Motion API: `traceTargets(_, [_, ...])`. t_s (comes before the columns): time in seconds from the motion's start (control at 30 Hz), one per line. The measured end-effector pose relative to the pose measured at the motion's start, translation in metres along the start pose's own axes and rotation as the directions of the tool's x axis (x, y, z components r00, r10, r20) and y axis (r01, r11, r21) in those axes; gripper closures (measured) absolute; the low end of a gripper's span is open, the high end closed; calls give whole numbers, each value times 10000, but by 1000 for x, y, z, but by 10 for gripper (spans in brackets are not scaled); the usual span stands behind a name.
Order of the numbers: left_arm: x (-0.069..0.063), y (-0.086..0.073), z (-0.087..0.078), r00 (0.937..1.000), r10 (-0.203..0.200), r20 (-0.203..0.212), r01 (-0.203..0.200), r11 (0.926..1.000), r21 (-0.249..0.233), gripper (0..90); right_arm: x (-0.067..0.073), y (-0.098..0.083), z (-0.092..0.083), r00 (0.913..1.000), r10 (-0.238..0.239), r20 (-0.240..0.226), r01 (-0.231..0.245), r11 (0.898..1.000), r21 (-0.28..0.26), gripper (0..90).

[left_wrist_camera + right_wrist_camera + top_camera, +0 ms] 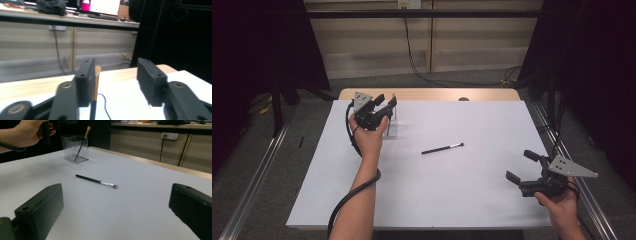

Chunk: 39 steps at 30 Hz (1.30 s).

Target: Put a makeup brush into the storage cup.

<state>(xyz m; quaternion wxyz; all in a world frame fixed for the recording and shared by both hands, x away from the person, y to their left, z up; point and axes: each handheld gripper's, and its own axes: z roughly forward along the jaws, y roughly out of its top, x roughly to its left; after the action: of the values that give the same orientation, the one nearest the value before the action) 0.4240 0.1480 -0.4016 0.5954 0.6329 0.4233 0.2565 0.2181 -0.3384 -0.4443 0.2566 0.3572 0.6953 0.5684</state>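
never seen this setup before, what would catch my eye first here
First, the slim black makeup brush with a silver ferrule lying alone mid-table on the white table cover. Next, at the far left, the clear plastic holder with an orange-tipped brush leaning in it, the left tongs open just above. The right tongs hang open near the right edge.

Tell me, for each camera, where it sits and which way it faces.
High view: above the person's side, looking forward and down at the white table; both forearms, left gripper and right gripper show.
Left gripper view: rides the left gripper, looking level across the table edge toward the wall; its open jaws flank the orange-tipped brush.
Right gripper view: rides the right gripper, low over the table, facing the black brush and clear holder; its wide-open jaws and the person's left hand show.
Shared: high and right gripper views both show the black brush and holder.
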Motion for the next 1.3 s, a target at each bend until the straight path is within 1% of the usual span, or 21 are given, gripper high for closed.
traceTargets(0.07, [1,0,-3,9998,-40,197,41,10000,-56,388,0,0,0,10000,-3,-30,3,10000,26,0])
traceTargets(0.17, [2,1,-6,9991,-145,394,150,9998,-129,331,1,0,0,10000,-45,-23,46,10000,41,0])
traceTargets(0.27, [1,2,-9,9980,63,636,-48,9997,-233,264,1,0,0,10000,-33,-24,33,10000,43,0])
traceTargets(0.33, [0,2,-11,9966,34,821,-10,9996,-298,217,1,0,1,10000,-30,-37,30,10000,44,0])
traceTargets(0.47, [0,1,-15,9938,46,1107,-19,9997,-253,150,1,0,1,10000,-23,-34,23,10000,40,0])
traceTargets(0.53, [1,0,-17,9937,37,1124,-19,9999,-161,116,2,0,1,10000,-40,-46,41,10000,36,0])
traceTargets(0.6, [2,-1,-20,9929,182,1174,-166,9997,-151,102,2,1,1,10000,-56,-69,56,10000,59,0])
traceTargets(0.63, [2,-2,-21,9922,107,1242,-84,9998,-195,90,2,0,1,10000,-63,-70,64,10000,62,0])
traceTargets(0.7, [3,-2,-24,9914,181,1298,-163,9998,-149,63,2,0,1,10000,-61,-69,61,10000,66,0])
traceTargets(0.77, [4,-4,-27,9878,412,1503,-390,9991,-171,47,2,0,1,10000,-50,-59,50,10000,49,0])
traceTargets(0.8, [4,-4,-28,9879,448,1485,-419,9989,-228,30,2,0,1,10000,-42,-66,42,10000,59,0])
traceTargets(0.83, [5,-5,-30,9858,561,1581,-532,9983,-231,22,2,0,1,10000,-37,-60,37,10000,61,0])
traceTargets(0.87, [5,-6,-31,9864,507,1562,-470,9985,-272,17,1,0,1,10000,-39,-50,39,10000,67,0])
traceTargets(0.9, [6,-6,-33,9849,586,1626,-547,9981,-284,7,2,0,0,10000,-29,-59,29,10000,83,0])
traceTargets(0.97, [6,-7,-35,9822,606,1778,-565,9980,-280,0,2,0,0,10000,1,-56,-1,10000,70,0])
traceTargets(1.03, [6,-8,-37,9774,854,1935,-816,9963,-272,0,2,0,-1,10000,-32,-57,32,10000,81,0])
traceTargets(1.1, [5,-9,-40,9769,890,1942,-848,9960,-296,0,2,0,-2,10000,-19,-14,19,10000,45,0])
traceTargets(1.2, [5,-9,-45,9753,780,2066,-728,9968,-326,0,2,0,-3,10000,-24,6,24,10000,22,0])
traceTargets(1.23, [5,-10,-47,9744,923,2047,-875,9956,-325,0,2,0,-3,10000,-48,32,47,10000,21,0])
traceTargets(1.27, [6,-10,-48,9743,937,2047,-904,9956,-258,0,2,0,-3,10000,-35,29,35,10000,30,0])
traceTargets(1.3, [6,-10,-49,9757,868,2011,-851,9962,-170,0,2,0,-3,10000,-40,49,40,10000,6,0])
